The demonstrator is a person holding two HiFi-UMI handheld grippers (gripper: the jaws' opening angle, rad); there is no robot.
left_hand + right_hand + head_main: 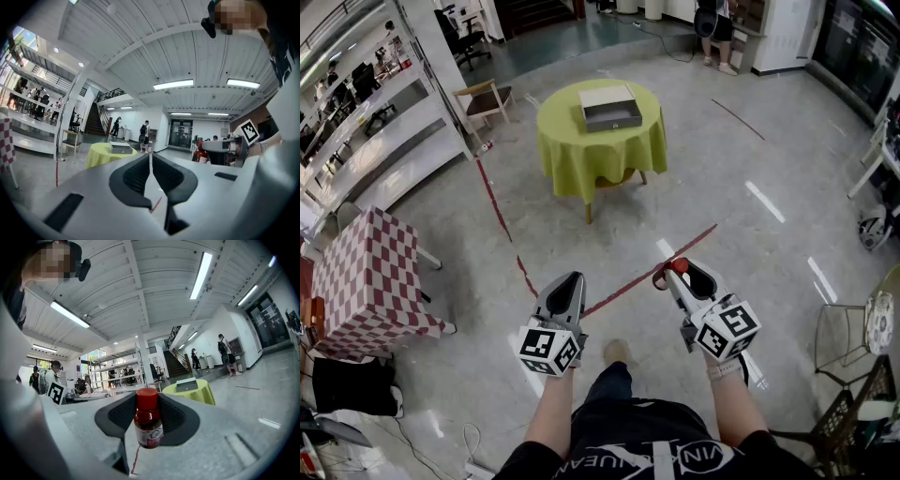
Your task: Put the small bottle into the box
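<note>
**Q:** What lettering can I read from the rig?
**A:** Head view: white capitals on my dark shirt [722, 459], only "VIN" clear. Right gripper view: the label of the small bottle [148, 427], print too blurred for me to read.

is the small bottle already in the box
No, the small bottle is gripped in the right gripper, far from the box on the round table.

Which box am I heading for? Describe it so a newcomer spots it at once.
Straight ahead stands a round table under a yellow-green cloth. The box lies on top, alone. It is low, dark grey and rectangular, with a pale panel at its far side.
</note>
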